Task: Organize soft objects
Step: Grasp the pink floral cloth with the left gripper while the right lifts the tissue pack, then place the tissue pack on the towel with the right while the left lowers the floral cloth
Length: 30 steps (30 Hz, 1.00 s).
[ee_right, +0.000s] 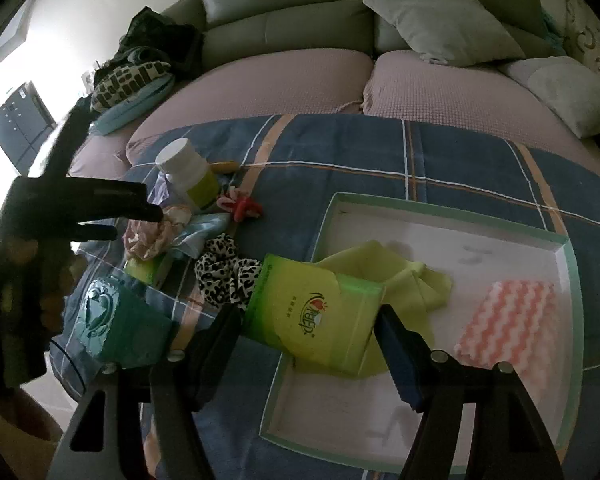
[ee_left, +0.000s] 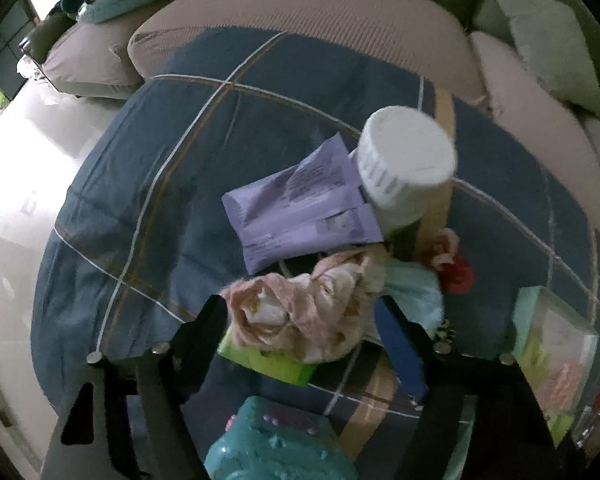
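My left gripper (ee_left: 304,316) is closed around a crumpled pink floral cloth (ee_left: 308,308), which lies on a small green tissue pack (ee_left: 276,362); it also shows in the right wrist view (ee_right: 152,236). My right gripper (ee_right: 308,320) is shut on a green tissue pack (ee_right: 316,316) and holds it over the near left edge of the white tray (ee_right: 572,280). A yellow cloth (ee_right: 400,276) and a pink wavy sponge cloth (ee_right: 508,320) lie in the tray. A leopard scrunchie (ee_right: 224,272) lies left of the tray.
A purple wipes pack (ee_left: 300,200), a white-capped bottle (ee_left: 404,160), a light blue cloth (ee_left: 416,296), a red clip (ee_left: 456,276) and a teal box (ee_left: 276,444) lie on the blue plaid blanket (ee_left: 140,200). The sofa with cushions (ee_right: 448,20) stands behind.
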Available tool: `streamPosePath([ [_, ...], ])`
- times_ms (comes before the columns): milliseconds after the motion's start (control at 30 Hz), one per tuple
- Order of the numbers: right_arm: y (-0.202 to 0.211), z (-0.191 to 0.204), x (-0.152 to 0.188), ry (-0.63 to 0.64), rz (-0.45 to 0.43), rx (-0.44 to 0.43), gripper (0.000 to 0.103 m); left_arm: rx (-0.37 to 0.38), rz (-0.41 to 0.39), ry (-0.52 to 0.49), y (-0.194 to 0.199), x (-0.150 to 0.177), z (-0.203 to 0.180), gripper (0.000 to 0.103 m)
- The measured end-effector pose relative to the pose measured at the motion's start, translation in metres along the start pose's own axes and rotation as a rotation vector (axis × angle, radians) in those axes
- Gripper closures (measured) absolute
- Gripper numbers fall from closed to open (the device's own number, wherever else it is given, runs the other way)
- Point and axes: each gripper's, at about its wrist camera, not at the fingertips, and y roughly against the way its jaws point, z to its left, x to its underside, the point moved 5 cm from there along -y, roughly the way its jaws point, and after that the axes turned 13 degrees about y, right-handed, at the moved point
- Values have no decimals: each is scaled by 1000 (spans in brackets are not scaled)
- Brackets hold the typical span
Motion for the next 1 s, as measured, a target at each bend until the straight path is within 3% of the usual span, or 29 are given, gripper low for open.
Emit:
streamPosePath([
  [133, 1, -2, 1, -4, 1, 4, 31, -5, 27, -13, -10, 1, -5, 40],
  [300, 0, -2, 2, -6, 5, -1, 31, -21, 32, -3, -16, 1, -9, 70],
  [400, 0, -3, 2, -7, 5, 5, 31, -22, 21, 11, -16, 0, -6, 82],
  [733, 5, -8, 2, -23, -8, -9, 31, 40, -23, 67, 4, 15, 14, 91],
  [1000, 11, -19, 2, -49, -24, 5, 31, 123, -124, 73, 50, 35, 18, 91],
])
